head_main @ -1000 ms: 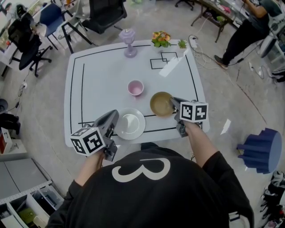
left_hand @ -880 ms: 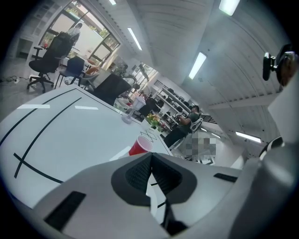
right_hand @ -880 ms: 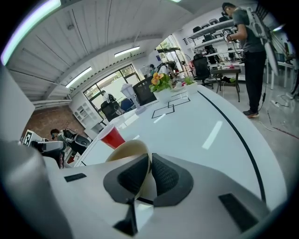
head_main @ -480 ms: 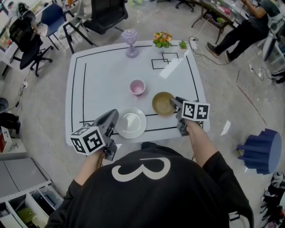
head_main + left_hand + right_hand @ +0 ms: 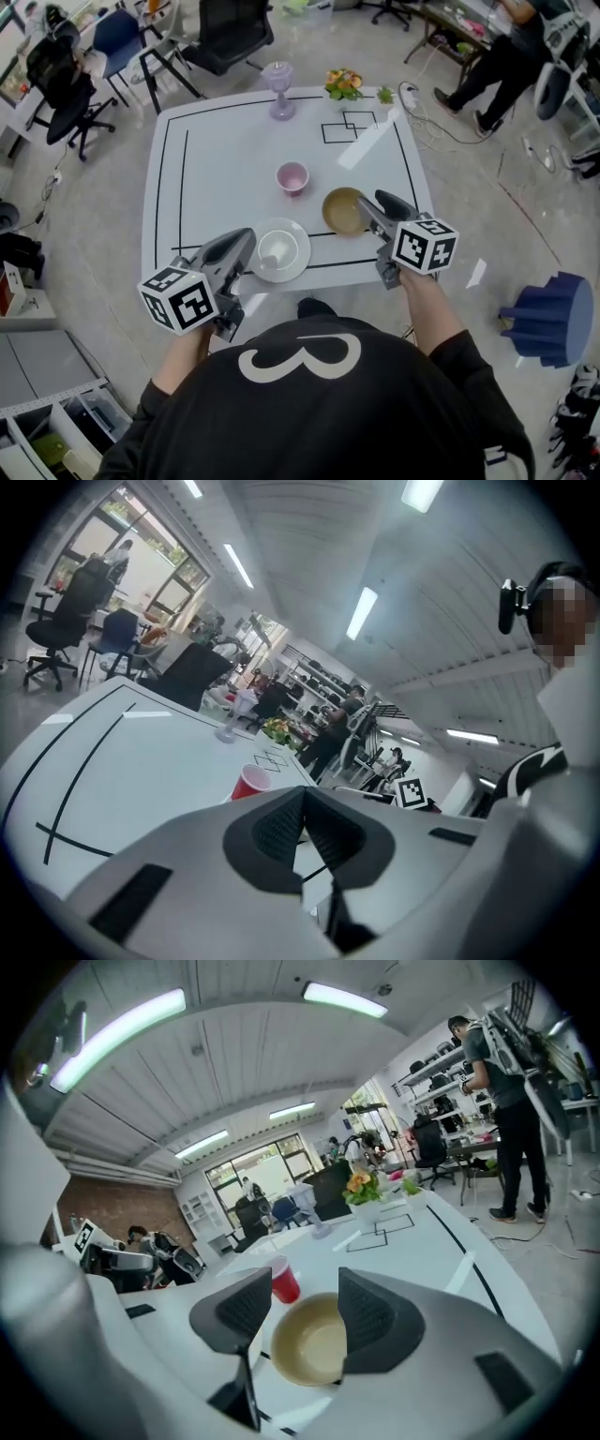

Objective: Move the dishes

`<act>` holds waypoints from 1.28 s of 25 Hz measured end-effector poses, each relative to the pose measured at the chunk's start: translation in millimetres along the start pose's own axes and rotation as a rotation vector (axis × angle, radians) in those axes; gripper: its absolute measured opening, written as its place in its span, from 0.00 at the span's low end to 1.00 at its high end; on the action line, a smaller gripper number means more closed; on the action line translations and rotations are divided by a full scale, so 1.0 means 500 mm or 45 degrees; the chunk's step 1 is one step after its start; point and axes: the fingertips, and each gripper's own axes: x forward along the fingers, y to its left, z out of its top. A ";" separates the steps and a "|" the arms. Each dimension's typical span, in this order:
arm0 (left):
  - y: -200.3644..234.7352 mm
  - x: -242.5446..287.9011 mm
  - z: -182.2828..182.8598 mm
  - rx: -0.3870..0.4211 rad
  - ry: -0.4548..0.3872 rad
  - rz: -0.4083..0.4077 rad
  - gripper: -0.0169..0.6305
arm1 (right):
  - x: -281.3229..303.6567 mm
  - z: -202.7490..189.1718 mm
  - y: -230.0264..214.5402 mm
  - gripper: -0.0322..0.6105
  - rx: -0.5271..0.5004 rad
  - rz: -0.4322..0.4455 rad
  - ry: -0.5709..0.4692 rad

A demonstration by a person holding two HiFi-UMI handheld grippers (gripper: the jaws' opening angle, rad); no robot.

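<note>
1. As the jaws of the right gripper (image 5: 305, 1299) have just been opening, the tan bowl (image 5: 314, 1342) is seen in the gap between the fingers, but it is pressed by neither pad. It is judged to be set down on the table (image 5: 225, 159) and let go.
2. The left gripper (image 5: 302, 822) is clenched on nothing. The white plate (image 5: 279, 250) lies just beside its fingertips, so it is probably meant to be grasped next.
3. The pink cup (image 5: 292, 177) stands well beyond both pairs of fingers, untouched.

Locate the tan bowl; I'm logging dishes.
In the head view, the tan bowl sits on the table's near right, between the white plate and the right hand-held gripper.
</note>
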 end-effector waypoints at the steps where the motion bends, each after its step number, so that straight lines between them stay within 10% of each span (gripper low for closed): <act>1: -0.011 -0.004 0.003 0.014 -0.006 -0.022 0.03 | -0.007 0.009 0.027 0.37 -0.011 0.056 -0.026; 10: -0.091 -0.053 0.024 0.071 -0.061 -0.112 0.03 | -0.078 0.049 0.282 0.06 -0.194 0.575 -0.173; 15: -0.132 -0.077 0.036 0.110 -0.104 -0.153 0.03 | -0.113 0.054 0.362 0.06 -0.136 0.755 -0.218; 32: -0.183 -0.154 0.000 0.171 -0.150 -0.179 0.03 | -0.188 0.000 0.456 0.06 -0.203 0.757 -0.253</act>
